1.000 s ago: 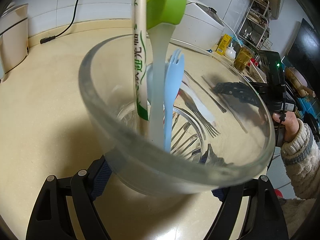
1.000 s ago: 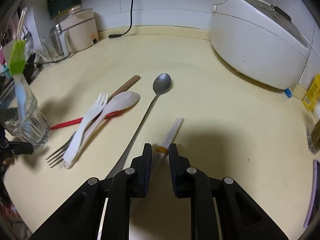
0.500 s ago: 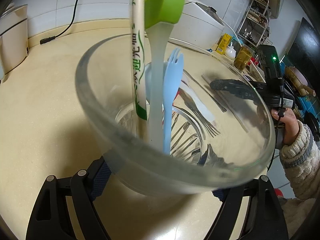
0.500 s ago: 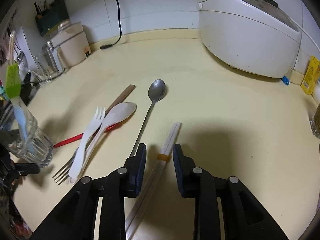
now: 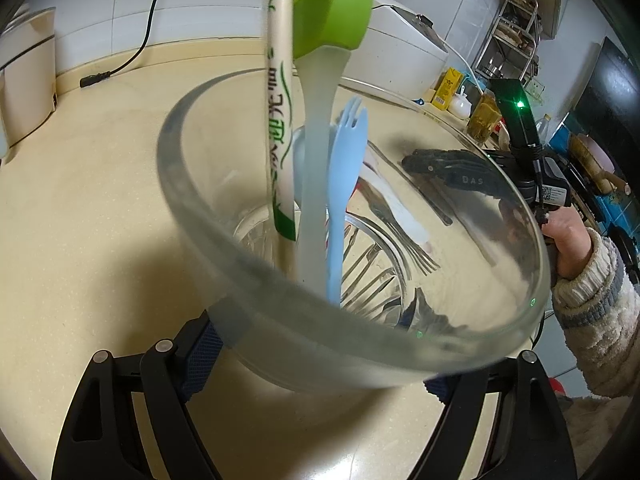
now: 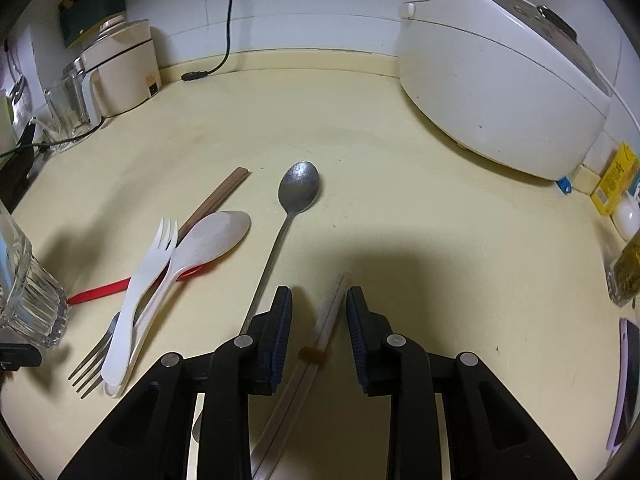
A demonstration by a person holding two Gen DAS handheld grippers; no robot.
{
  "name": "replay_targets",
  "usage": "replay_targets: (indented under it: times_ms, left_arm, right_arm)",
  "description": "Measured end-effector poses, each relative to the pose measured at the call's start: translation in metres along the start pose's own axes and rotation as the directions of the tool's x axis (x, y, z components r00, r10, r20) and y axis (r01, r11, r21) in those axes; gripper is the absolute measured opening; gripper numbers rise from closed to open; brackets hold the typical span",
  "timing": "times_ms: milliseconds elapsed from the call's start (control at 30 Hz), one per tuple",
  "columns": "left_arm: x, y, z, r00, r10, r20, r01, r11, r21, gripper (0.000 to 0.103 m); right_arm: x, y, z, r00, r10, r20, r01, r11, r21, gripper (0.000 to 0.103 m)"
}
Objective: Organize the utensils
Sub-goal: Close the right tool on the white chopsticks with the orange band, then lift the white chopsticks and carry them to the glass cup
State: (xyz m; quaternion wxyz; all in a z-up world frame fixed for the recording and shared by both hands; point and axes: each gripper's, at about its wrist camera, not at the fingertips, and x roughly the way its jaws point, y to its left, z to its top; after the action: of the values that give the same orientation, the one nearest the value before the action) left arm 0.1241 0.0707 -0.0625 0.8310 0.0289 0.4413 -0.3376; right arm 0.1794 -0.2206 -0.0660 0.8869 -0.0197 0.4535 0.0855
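My left gripper (image 5: 320, 368) is shut on a clear ribbed glass (image 5: 192, 208), blue pads on both its sides. Upright in the glass are a green silicone brush (image 5: 332, 20), a blue spork (image 5: 346, 168) and a paper-sleeved chopstick pair (image 5: 278, 120). My right gripper (image 6: 319, 312) stands open low over the counter, straddling a pale banded chopstick pair (image 6: 316, 344) without pressing it. Left of it lie a metal spoon (image 6: 298, 188), white plastic spoon (image 6: 208, 236), white spork (image 6: 148, 276), metal fork (image 6: 94, 364), brown chopsticks (image 6: 220, 196) and a red utensil (image 6: 100, 290).
A white rice cooker (image 6: 500, 76) fills the back right. A small cream appliance (image 6: 120, 68) and a loose cable plug (image 6: 196, 76) sit at the back left. A yellow box (image 6: 616, 180), a jar (image 6: 626, 276) and a phone (image 6: 624, 380) line the right edge.
My right gripper has moved forward along the pale chopstick pair and its jaws have spread wider around it. The left gripper and the glass have stayed put.
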Motion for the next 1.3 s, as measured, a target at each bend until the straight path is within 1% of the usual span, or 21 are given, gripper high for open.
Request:
replay_targets:
  times_ms: [33, 100, 167, 233, 433, 633, 733, 833, 900, 1033, 1167, 1300]
  left_arm:
    - [0.0, 0.0, 0.0, 1.0, 0.0, 0.0, 0.0, 1.0, 0.0, 0.085]
    - [0.0, 0.0, 0.0, 1.0, 0.001, 0.0, -0.001, 1.0, 0.001, 0.085]
    - [0.0, 0.0, 0.0, 1.0, 0.003, -0.001, -0.003, 1.0, 0.002, 0.085]
    - [0.0, 0.0, 0.0, 1.0, 0.003, -0.001, -0.003, 1.0, 0.002, 0.085]
    - [0.0, 0.0, 0.0, 1.0, 0.002, -0.001, -0.002, 1.0, 0.002, 0.085]
    - [0.0, -0.001, 0.0, 1.0, 0.002, -0.001, -0.002, 1.0, 0.002, 0.085]
    - [0.0, -0.001, 0.0, 1.0, 0.003, -0.001, -0.003, 1.0, 0.003, 0.085]
    - [0.0, 0.0, 0.0, 1.0, 0.003, -0.001, -0.003, 1.0, 0.003, 0.085]
    - [0.0, -0.001, 0.0, 1.0, 0.0, 0.0, 0.0, 1.0, 0.001, 0.085]
    - [0.0, 0.0, 0.0, 1.0, -0.004, 0.0, 0.004, 1.0, -0.001, 0.086]
    - [0.001, 0.001, 0.001, 1.0, -0.002, -0.001, 0.002, 1.0, 0.002, 0.086]
    - [0.002, 0.0, 0.002, 1.0, 0.002, -0.003, -0.002, 1.0, 0.005, 0.086]
  right_arm:
    - [0.0, -0.001, 0.0, 1.0, 0.01, 0.001, -0.01, 1.0, -0.004, 0.028]
    - [0.001, -0.002, 0.002, 1.0, 0.029, 0.002, -0.029, 1.0, -0.008, 0.022]
    - [0.002, -0.002, 0.003, 0.999, 0.046, 0.003, -0.046, 0.999, -0.006, 0.014]
    - [0.003, -0.001, 0.004, 0.998, 0.063, 0.004, -0.063, 0.998, -0.006, 0.011]
    - [0.003, -0.002, 0.002, 0.997, 0.075, 0.009, -0.075, 0.997, 0.005, 0.009]
    - [-0.018, -0.005, -0.004, 0.992, 0.063, 0.109, -0.064, 0.998, 0.004, 0.009]
    - [-0.029, -0.007, -0.008, 0.984, 0.074, 0.164, -0.08, 0.996, 0.03, 0.009]
    - [-0.039, -0.013, -0.015, 0.972, 0.114, 0.205, -0.134, 0.987, 0.086, 0.009]
    - [-0.049, -0.013, -0.017, 0.967, 0.116, 0.228, -0.14, 0.985, 0.096, 0.009]
    - [-0.075, -0.013, -0.016, 0.95, 0.113, 0.292, -0.147, 0.985, 0.094, 0.009]
    - [-0.107, -0.012, -0.01, 0.921, 0.109, 0.374, -0.152, 0.985, 0.086, 0.009]
    - [-0.131, -0.007, -0.008, 0.894, 0.118, 0.432, -0.165, 0.984, 0.073, 0.009]
